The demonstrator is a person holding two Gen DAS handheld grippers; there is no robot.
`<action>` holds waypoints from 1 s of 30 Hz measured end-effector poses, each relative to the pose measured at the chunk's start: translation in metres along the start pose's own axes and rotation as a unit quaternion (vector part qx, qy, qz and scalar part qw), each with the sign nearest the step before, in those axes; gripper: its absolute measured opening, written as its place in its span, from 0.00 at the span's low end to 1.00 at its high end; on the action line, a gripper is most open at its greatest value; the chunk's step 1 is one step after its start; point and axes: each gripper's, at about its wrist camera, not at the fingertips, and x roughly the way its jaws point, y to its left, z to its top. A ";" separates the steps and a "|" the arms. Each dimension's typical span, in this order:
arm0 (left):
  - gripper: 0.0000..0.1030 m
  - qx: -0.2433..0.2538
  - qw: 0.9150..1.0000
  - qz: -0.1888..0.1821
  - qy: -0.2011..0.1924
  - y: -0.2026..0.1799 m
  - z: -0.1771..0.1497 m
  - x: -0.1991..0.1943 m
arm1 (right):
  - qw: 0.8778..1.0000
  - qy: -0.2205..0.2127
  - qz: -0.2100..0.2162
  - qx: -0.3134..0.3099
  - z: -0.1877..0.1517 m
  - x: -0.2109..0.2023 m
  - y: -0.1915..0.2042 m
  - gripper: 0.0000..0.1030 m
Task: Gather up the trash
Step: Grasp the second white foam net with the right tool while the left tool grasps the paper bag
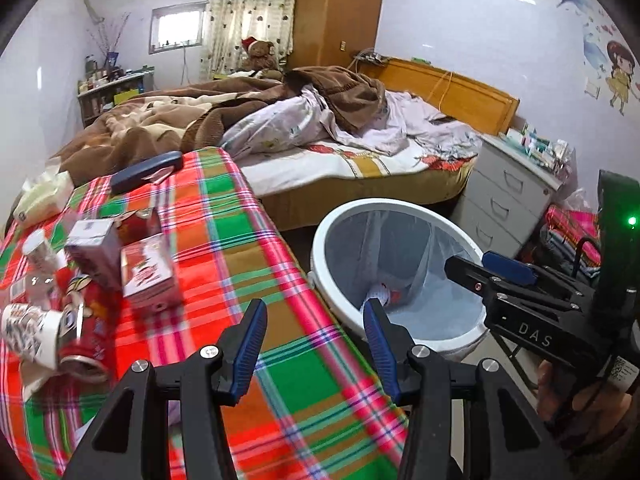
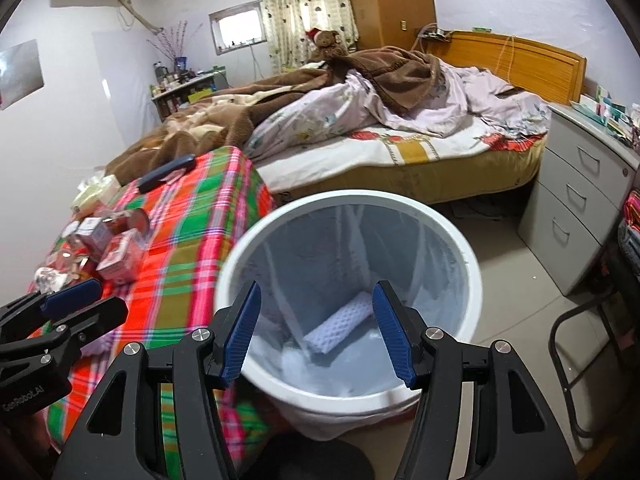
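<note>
The left gripper [image 1: 315, 338] has its jaws spread with nothing between them; its blue ribbed pads [image 1: 251, 336] hang over the desk [image 1: 248, 248] near its right edge, the right pad against the bin's rim. The right gripper [image 2: 316, 332] also stands with jaws spread and empty, poised over the open bin [image 2: 472, 272], both pads clear of the rim.

The bin is round, white plastic, lined with a thin translucent bag. At its bottom lies a white, dimpled wrapper [image 2: 340, 322], at 12 o'clock from the right jaws. The bin stands on the floor touching the desk's right edge, with the bed [image 1: 360, 168] at its 12 o'clock and a grey drawer cabinet [image 2: 580, 200] at its 2 o'clock. Bare tile floor lies open between bin and cabinet.

The desk wears a glossy plaid cloth in red, green and tan; its middle and right strip are bare. The trash [image 1: 100, 256] sits bunched at the left jaws' 10 o'clock: small cartons, a clear plastic bottle, a crumpled printed cup and a red can on its side, some touching. Further back lie a tissue pack [image 1: 44, 196] and a dark flat case [image 1: 148, 172] near the far edge.
</note>
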 end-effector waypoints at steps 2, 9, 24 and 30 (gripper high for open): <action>0.49 -0.007 1.000 0.012 -0.007 0.010 -0.004 -0.010 | 1.000 -0.001 0.009 -0.006 -0.002 -0.001 0.010 0.58; 0.56 -0.041 0.997 0.054 -0.031 0.051 -0.022 -0.044 | 0.998 0.003 0.046 -0.031 -0.010 -0.003 0.046 0.58; 0.61 -0.115 0.984 0.125 -0.055 0.142 -0.060 -0.099 | 0.990 0.032 0.110 -0.085 -0.031 0.000 0.122 0.58; 0.61 -0.147 0.977 0.144 -0.051 0.178 -0.079 -0.110 | 0.983 0.064 0.144 -0.099 -0.046 0.006 0.153 0.58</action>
